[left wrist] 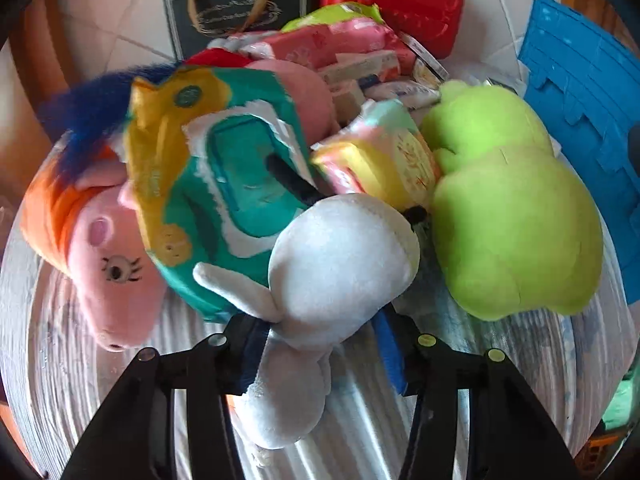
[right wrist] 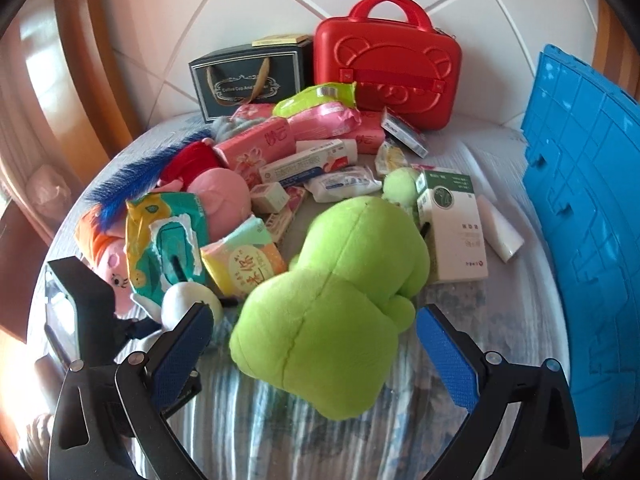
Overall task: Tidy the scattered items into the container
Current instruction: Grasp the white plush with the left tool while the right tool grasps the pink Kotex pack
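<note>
1. Left tongs point(left wrist: 320, 344): clamped on the narrow part of a soft white plush toy point(left wrist: 344, 256); blue pads pressing it from both sides; round white head sticking out past the tips, low over the cloth-covered surface point(left wrist: 100, 392).
2. Right tongs point(right wrist: 314, 316): spread wide; blue pads point(right wrist: 180, 352) either side of a lime-green plush toy point(right wrist: 340, 308) and clear of it; toy lying on the cloth, nothing gripped.
3. Just beyond the white plush toy: a teal-and-yellow soft pack of wet wipes point(left wrist: 224, 184) with a torn white flap, tilted; leaning partly over a pink plush pig with an orange body point(left wrist: 108, 264).
4. Between the wipes and the green toy: a small yellow-and-pink tissue packet point(left wrist: 384, 156), touching both.
5. Further back, heaped together: pink tissue packs point(right wrist: 260, 144), small white cartons, a blue feathery tuft point(right wrist: 140, 180); exact contacts within the heap hard to tell.
6. Right of the green toy: a tall white-and-green carton point(right wrist: 452, 224) lying flat, just beside it.
7. Against the tiled wall: a dark paper gift bag with ribbon handles point(right wrist: 248, 80) and a red hard-shell case with a bear relief point(right wrist: 388, 64), both upright, side by side.
8. Far right: a ribbed blue plastic crate point(right wrist: 580, 220), only its outer wall showing; inside hidden; well apart from the white toy, nearer the green one.
</note>
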### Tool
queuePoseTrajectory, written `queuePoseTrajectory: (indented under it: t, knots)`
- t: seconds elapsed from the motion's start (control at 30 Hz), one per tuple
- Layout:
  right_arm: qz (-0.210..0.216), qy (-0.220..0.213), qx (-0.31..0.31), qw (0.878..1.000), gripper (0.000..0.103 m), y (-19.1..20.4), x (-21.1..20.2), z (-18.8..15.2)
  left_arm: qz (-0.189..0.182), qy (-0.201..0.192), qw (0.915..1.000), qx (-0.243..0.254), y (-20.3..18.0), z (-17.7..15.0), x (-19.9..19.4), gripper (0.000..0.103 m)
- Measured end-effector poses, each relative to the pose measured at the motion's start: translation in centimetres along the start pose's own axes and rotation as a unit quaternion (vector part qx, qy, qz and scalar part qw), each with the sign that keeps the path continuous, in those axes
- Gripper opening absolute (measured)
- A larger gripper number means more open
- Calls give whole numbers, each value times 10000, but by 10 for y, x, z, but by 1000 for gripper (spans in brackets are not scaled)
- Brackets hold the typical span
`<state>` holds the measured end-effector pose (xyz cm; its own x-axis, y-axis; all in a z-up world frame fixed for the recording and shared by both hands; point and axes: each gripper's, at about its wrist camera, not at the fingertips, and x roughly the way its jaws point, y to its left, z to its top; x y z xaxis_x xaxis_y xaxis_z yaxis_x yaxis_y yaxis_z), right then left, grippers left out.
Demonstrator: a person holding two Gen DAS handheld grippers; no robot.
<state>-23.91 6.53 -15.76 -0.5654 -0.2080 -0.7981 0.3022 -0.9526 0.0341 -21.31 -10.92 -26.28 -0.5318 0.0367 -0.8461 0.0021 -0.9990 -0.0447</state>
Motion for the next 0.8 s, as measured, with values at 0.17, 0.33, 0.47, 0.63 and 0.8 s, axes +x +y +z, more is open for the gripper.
queuePoseTrajectory:
  t: [0.17, 0.33, 0.47, 0.63, 0.8]
  knots:
    - [374, 65, -562, 9977, 103, 34, 25, 17, 112, -62, 9990, -418, 25, 13, -6, 49]
    - [630, 309, -967, 9928, 103, 56, 72, 26, 244, -154, 9975, -647, 31, 23, 0, 49]
    - [742, 530, -1231, 9882, 103, 63, 103, 36, 206, -121, 9969, -746, 36, 25, 2, 49]
    - [877, 1076, -1309, 9816, 103, 67, 144, 39, 283, -48, 9971, -706, 33, 27, 9, 49]
    - [647, 1273, -1663, 9757, 102, 74, 162, 38, 460, 42, 9972, -593, 27, 28, 24, 49]
